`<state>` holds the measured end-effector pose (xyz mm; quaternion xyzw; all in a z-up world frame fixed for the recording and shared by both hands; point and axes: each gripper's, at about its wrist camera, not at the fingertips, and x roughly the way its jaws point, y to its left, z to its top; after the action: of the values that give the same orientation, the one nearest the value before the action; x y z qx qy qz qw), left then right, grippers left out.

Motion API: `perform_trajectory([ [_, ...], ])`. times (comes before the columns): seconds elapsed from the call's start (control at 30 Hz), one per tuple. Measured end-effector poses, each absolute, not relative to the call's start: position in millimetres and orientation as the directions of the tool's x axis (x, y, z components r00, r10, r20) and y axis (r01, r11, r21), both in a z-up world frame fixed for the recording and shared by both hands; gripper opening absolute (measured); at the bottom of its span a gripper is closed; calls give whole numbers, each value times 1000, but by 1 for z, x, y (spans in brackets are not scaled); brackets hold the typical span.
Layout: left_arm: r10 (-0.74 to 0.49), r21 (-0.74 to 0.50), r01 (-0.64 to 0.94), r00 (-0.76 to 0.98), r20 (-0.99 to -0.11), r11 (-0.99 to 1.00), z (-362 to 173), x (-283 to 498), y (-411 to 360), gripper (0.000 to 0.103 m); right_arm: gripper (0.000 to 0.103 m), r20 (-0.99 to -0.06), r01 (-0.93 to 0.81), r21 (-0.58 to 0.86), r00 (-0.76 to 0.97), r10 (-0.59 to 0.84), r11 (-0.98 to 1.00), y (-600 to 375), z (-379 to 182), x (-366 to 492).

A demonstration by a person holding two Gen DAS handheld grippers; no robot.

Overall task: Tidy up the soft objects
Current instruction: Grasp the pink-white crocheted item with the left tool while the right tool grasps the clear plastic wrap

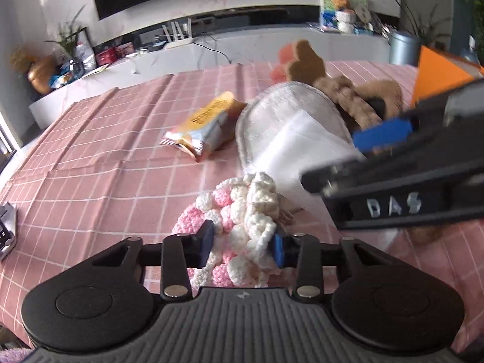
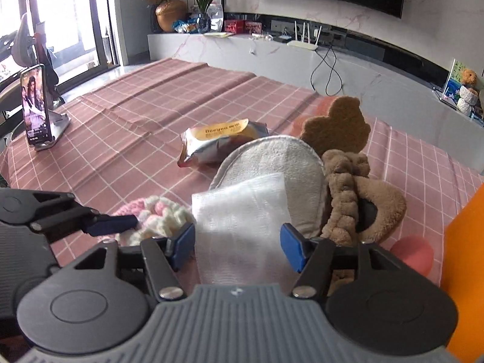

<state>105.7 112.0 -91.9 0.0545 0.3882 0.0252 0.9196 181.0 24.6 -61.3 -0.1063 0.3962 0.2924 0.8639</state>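
The left gripper (image 1: 243,246) is squeezing the pink-and-white crochet piece (image 1: 239,220) between its blue pads, the yarn bunching up between them. The crochet piece is lying on the pink checked tablecloth (image 1: 106,157), at the near end of the grey slipper (image 1: 284,115).

The right gripper (image 2: 237,243) is hovering just beside that crochet piece with its jaws standing apart; the white folded cloth (image 2: 242,217) is lying between the pads, and neither pad is pressing on it. This cloth is resting over the near half of the grey slipper.

Against the slipper's right side, a brown plush toy (image 2: 357,193) is slumping, and a brown heart-shaped pad (image 2: 335,127) is sticking up just behind the slipper's far end. A pink round thing (image 2: 413,257) is peeking out near the plush toy, next to an orange box (image 2: 466,260) at the right edge.

Just beyond the slipper's left side, a snack packet (image 2: 220,143) is lying on the cloth. Well to the left of the slipper, a phone on a stand (image 2: 34,106) is standing upright, its screen lit.
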Motion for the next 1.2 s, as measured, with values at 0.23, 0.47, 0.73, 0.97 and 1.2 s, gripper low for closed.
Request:
perform_trajectory([
  [0.23, 69, 57, -41, 695, -715, 998, -87, 107, 126, 25, 67, -797, -564, 101, 447, 405, 820, 32, -71, 203],
  [0.47, 77, 44, -66, 701, -709, 997, -83, 101, 130, 24, 20, -806, -585, 46, 457, 376, 810, 39, -73, 202],
  [0.73, 80, 36, -75, 723, -686, 997, -72, 93, 128, 24, 0, -748, -603, 67, 497, 441, 795, 23, -33, 175],
  [0.97, 66, 26, -65, 753, -655, 998, -56, 83, 123, 24, 0, -683, -586, 112, 540, 491, 802, 3, 4, 151],
  [1.2, 50, 14, -53, 782, -622, 999, -37, 75, 118, 24, 0, -636, -533, 136, 599, 486, 835, -24, 28, 137],
])
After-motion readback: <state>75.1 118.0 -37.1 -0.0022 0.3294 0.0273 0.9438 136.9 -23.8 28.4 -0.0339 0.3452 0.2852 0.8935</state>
